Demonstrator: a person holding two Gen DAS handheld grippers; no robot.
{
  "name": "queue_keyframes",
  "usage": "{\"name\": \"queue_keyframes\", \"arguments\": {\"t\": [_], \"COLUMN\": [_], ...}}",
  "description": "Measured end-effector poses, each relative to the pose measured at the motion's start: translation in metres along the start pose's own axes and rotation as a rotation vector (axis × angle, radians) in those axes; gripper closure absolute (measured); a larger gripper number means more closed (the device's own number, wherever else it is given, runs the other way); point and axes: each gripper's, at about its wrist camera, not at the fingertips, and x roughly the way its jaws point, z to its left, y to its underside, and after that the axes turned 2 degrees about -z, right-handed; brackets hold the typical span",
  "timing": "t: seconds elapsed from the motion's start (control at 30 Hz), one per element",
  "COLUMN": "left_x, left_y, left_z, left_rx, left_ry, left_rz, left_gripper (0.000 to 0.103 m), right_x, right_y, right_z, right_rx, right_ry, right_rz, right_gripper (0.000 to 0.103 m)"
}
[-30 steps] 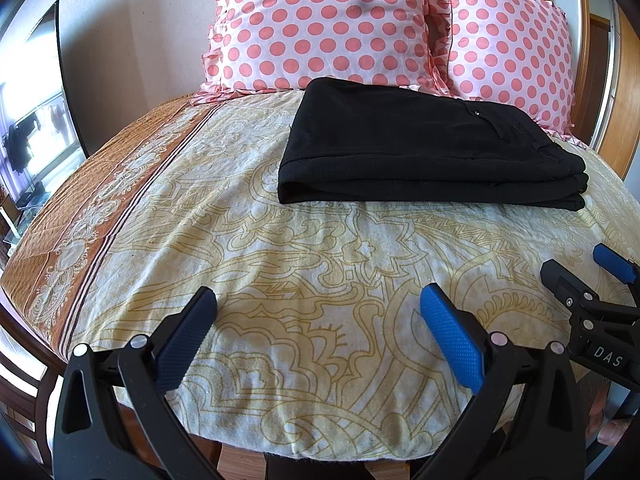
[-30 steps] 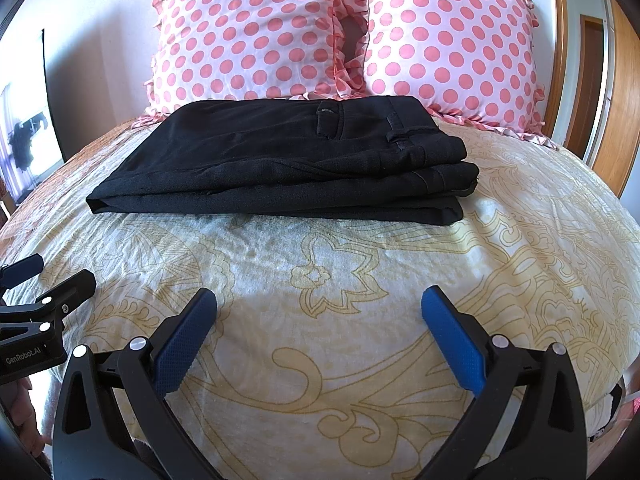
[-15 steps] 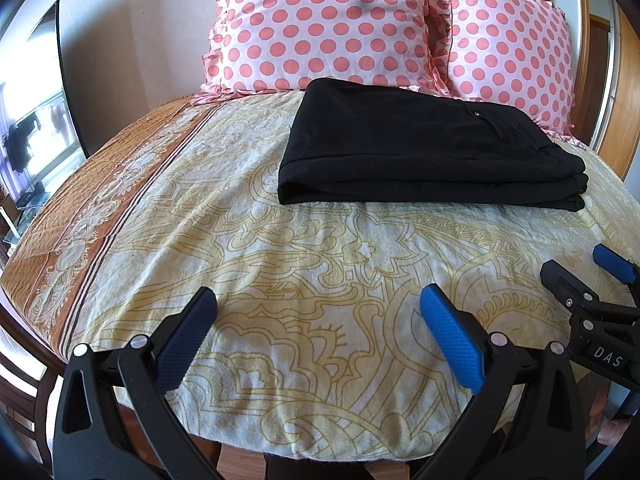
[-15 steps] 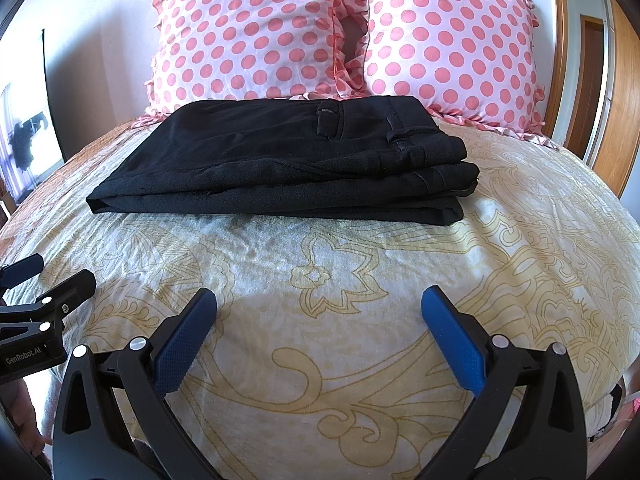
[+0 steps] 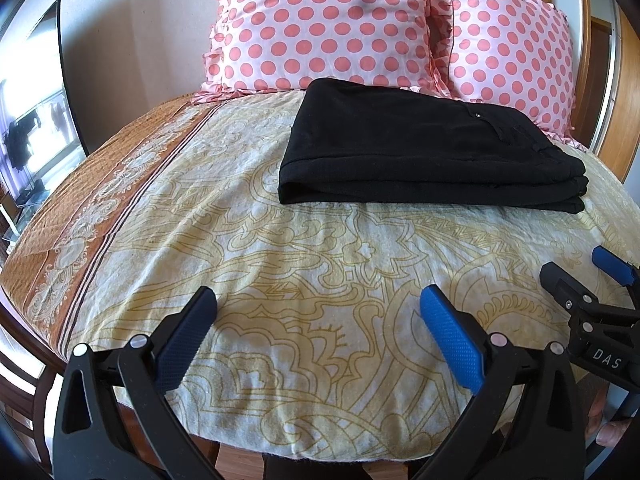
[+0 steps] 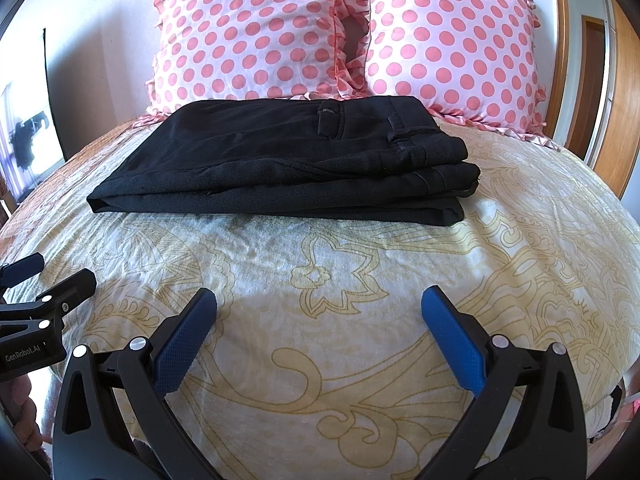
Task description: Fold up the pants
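Observation:
Black pants (image 5: 424,152) lie folded in a flat stack on the bed, just in front of the pillows; in the right wrist view the pants (image 6: 288,168) show the waistband and belt loops at the right end. My left gripper (image 5: 318,312) is open and empty, held over the near part of the bed, well short of the pants. My right gripper (image 6: 319,312) is open and empty too, at about the same distance. Each gripper shows at the edge of the other's view.
Two pink polka-dot pillows (image 5: 328,24) (image 6: 452,40) lean against the headboard behind the pants. The yellow patterned bedspread (image 5: 320,260) has an orange border (image 5: 80,216) on the left. A wooden door frame (image 6: 616,92) stands at the right.

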Motion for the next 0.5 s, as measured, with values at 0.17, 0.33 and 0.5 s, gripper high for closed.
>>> {"name": "queue_keyframes", "arguments": {"t": [0.17, 0.33, 0.5], "left_x": [0.0006, 0.0012, 0.0023], "left_y": [0.0009, 0.0010, 0.0013], "left_z": [-0.0008, -0.0017, -0.0027], "left_rx": [0.000, 0.001, 0.003], "left_ry": [0.000, 0.000, 0.003], "left_rz": [0.003, 0.004, 0.007], "left_gripper": [0.002, 0.002, 0.002], "right_x": [0.0001, 0.0001, 0.0002], "right_y": [0.0001, 0.0002, 0.0002], "right_z": [0.0004, 0.0007, 0.0010], "right_rx": [0.000, 0.001, 0.002], "right_ry": [0.000, 0.001, 0.002], "right_rz": [-0.001, -0.001, -0.001], "right_gripper": [0.001, 0.001, 0.001]}}
